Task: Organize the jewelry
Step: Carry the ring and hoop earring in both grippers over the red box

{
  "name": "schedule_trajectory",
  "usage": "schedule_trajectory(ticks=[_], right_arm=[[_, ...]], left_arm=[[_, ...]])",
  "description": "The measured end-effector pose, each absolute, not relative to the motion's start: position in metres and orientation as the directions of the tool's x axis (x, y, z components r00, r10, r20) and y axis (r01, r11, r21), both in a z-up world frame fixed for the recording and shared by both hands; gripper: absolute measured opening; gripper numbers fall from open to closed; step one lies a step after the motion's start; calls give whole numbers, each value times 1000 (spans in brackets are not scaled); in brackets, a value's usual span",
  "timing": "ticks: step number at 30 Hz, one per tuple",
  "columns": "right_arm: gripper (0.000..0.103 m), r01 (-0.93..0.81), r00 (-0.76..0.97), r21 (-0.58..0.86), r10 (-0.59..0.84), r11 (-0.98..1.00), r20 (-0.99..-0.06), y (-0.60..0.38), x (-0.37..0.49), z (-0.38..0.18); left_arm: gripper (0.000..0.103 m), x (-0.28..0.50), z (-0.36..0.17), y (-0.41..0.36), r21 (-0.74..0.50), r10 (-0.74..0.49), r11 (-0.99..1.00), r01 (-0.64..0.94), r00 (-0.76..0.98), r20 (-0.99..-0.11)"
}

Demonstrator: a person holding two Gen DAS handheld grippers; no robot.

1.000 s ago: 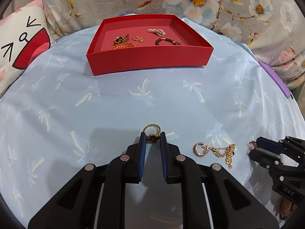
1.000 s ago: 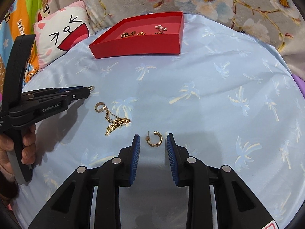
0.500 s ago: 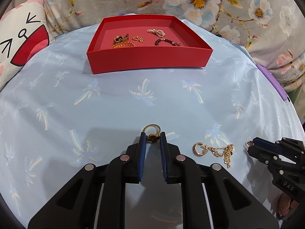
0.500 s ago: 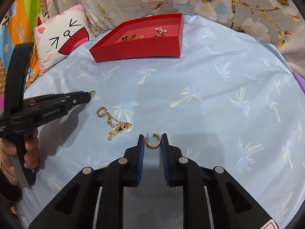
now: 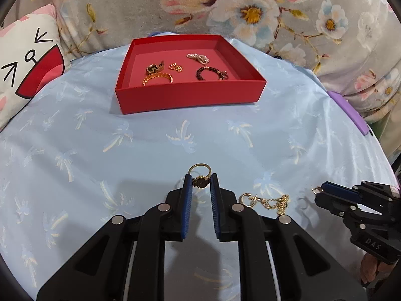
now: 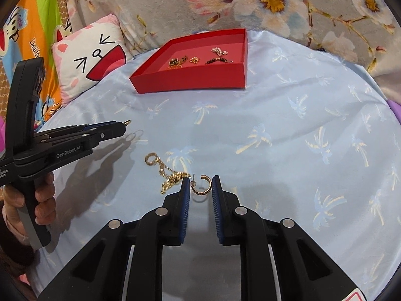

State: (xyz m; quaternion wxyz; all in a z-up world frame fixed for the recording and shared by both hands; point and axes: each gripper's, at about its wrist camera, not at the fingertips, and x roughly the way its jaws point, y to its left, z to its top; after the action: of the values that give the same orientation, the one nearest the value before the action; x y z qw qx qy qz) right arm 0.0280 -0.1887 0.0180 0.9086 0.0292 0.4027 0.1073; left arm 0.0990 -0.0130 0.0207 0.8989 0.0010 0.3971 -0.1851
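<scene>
My left gripper (image 5: 200,181) is shut on a gold ring (image 5: 200,175) with a dark round top and holds it above the blue cloth; it also shows in the right wrist view (image 6: 124,125). My right gripper (image 6: 201,186) is shut on a gold hoop earring (image 6: 201,184), lifted off the cloth; it also shows in the left wrist view (image 5: 318,191). A gold chain with a small hoop (image 5: 265,200) lies on the cloth between the grippers, seen too in the right wrist view (image 6: 165,173). The red tray (image 5: 190,100) at the back holds several jewelry pieces.
The blue palm-print cloth (image 5: 125,150) covers a rounded surface. A cat-face pillow (image 5: 27,70) lies at the left, a floral fabric (image 5: 250,12) behind the tray, and a purple object (image 5: 348,107) at the right edge.
My right gripper closed on the hoop earring and lifted it. My left gripper rose with the ring and moved nearer the tray.
</scene>
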Motion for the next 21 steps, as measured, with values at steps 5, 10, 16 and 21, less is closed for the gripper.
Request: schedule_trajectory(ticks=[5, 10, 16, 21], right_arm=[[16, -206, 668, 127, 234, 970, -707, -185, 53, 46], [16, -217, 694, 120, 239, 969, -679, -181, 110, 80], [16, -192, 706, 146, 240, 970, -667, -176, 192, 105], [16, -147, 708, 159, 216, 976, -673, -176, 254, 108]], left_arm=[[14, 115, 50, -1, -140, -325, 937, 321, 648, -689], [14, 162, 82, 8, -103, -292, 947, 305, 678, -675], [14, 233, 102, 4, -71, -257, 956, 283, 701, -666], [14, 291, 98, -4, -50, -227, 964, 262, 707, -670]])
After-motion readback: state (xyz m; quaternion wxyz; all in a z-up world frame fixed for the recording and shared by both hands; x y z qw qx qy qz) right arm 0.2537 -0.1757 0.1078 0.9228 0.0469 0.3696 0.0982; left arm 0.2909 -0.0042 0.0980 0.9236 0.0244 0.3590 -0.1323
